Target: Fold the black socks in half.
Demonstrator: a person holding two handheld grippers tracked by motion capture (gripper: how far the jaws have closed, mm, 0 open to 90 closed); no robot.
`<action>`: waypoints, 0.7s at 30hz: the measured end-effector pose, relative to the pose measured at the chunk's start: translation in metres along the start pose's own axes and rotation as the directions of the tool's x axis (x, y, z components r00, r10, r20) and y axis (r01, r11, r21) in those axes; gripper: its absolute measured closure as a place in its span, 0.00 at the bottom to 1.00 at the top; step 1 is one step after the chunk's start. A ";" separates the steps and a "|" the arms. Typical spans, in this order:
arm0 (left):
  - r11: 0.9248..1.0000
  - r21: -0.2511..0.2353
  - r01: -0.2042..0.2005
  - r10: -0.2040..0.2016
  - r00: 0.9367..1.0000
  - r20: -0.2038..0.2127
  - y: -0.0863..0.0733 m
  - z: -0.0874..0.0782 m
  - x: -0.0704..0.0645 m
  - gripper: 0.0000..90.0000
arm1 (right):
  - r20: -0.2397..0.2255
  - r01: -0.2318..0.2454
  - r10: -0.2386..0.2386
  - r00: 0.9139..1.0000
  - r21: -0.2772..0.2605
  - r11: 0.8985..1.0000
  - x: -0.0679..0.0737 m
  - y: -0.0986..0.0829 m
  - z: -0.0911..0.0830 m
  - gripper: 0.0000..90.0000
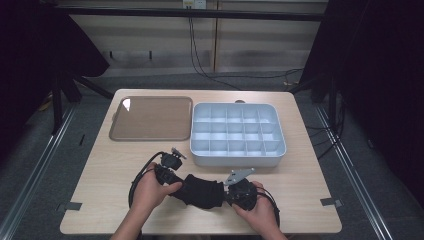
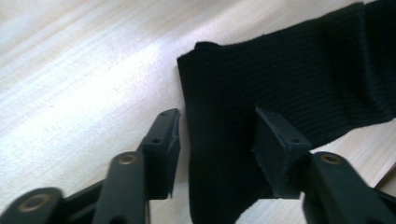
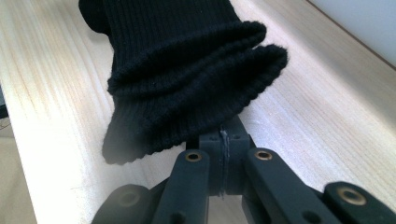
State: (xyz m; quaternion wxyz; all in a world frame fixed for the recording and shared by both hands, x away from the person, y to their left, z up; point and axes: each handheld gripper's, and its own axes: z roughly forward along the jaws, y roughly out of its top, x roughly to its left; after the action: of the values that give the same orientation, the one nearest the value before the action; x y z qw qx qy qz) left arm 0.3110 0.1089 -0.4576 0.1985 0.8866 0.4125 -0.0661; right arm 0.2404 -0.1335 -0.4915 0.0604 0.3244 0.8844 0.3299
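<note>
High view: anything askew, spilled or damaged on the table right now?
Nothing stands out. The black knit cloth lies bunched between the left gripper and the right gripper. The brown tray and grey divided box sit square, side by side, no spill.

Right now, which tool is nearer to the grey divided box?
Right. The right tool, shut on the black knit cloth, sits just below the divided box; the left tool lies farther left.

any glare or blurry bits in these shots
High view: a bright glare patch on the brown tray's near-left corner, dark room edges. Left gripper view: washed-out sheen on the table, tongs soft. Right gripper view: the black knit cloth is sharp, its lower-left edge blurred.
</note>
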 end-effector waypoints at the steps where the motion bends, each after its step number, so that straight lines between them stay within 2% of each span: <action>1: 1.000 0.009 0.000 0.000 1.000 -0.005 0.000 0.000 0.000 0.61 | -0.002 0.000 0.000 1.000 0.002 1.000 0.000 0.000 0.000 0.99; 4: 1.000 0.029 0.007 -0.007 1.000 -0.011 -0.001 0.003 0.001 0.65 | -0.001 -0.003 0.003 1.000 -0.002 1.000 0.000 0.000 0.000 0.99; 14: 0.999 0.040 0.016 -0.016 1.000 -0.009 -0.005 0.007 0.003 0.71 | 0.004 -0.011 0.011 1.000 0.008 1.000 -0.004 -0.002 -0.003 0.99; 21: 0.999 0.041 0.028 -0.028 1.000 -0.008 -0.005 0.008 0.004 0.82 | 0.002 -0.022 0.022 1.000 -0.023 0.999 -0.009 0.003 -0.012 0.99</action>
State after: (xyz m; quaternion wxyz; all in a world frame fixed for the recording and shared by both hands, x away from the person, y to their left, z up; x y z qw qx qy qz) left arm 0.3101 0.1121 -0.4673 0.1779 0.8849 0.4240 -0.0741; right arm 0.2450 -0.1438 -0.4817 0.0616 0.3339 0.8768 0.3405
